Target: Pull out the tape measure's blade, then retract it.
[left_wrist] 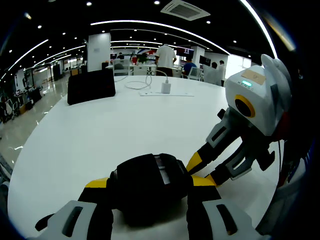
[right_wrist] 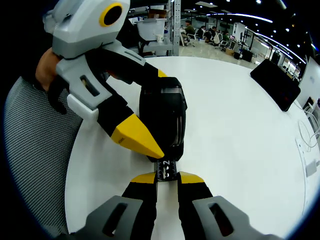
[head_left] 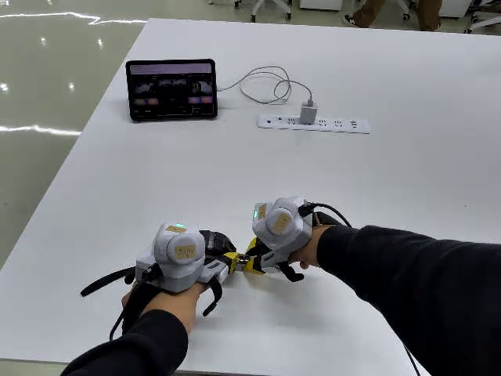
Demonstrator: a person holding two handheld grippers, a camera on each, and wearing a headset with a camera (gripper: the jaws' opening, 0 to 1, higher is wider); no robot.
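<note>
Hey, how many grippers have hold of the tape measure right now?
2. The left gripper clamps the black tape measure by its case; the right gripper pinches the blade tip just outside the case.

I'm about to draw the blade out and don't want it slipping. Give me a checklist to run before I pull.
1. Left gripper shut on the tape measure: ok.
2. Right gripper pinching the blade at its tip: ok.
3. Blade drawn out: not ok, just a short stub shows.
4. Table bare near the grippers, tablet and power strip far off: ok.
5. Blade free to slide: cannot tell.
</note>
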